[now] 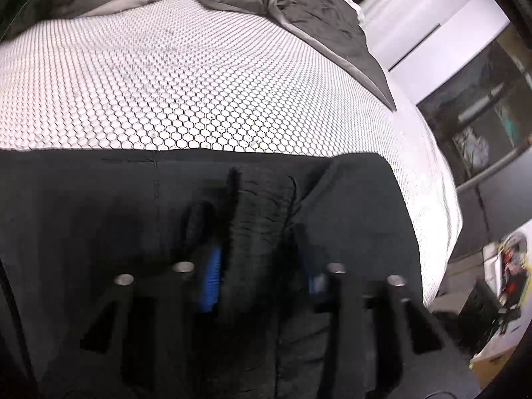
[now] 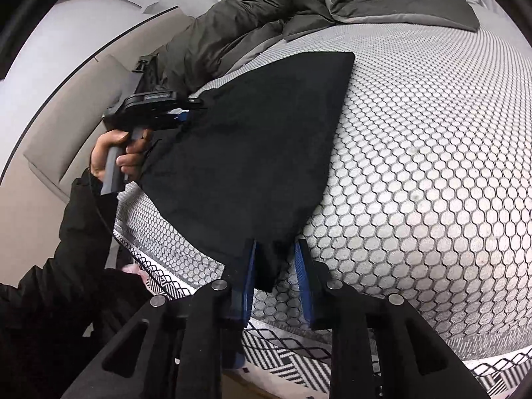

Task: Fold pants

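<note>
Black pants (image 2: 252, 139) lie spread on a white mattress with a honeycomb pattern (image 2: 415, 166). My right gripper (image 2: 276, 249) has its blue pads on either side of a corner of the pants near the bed's front edge; the jaws look part open around the cloth. My left gripper (image 1: 262, 232) straddles a bunched fold of the black pants (image 1: 262, 206), with blue pads on both sides. In the right wrist view the left gripper (image 2: 196, 106) sits at the far left edge of the pants, held by a hand (image 2: 116, 159).
A dark grey duvet (image 1: 316, 13) is piled at the back of the bed. A patterned black-and-white cover (image 2: 299, 349) runs along the front edge. Shelves and clutter (image 1: 482, 126) stand to the right of the bed.
</note>
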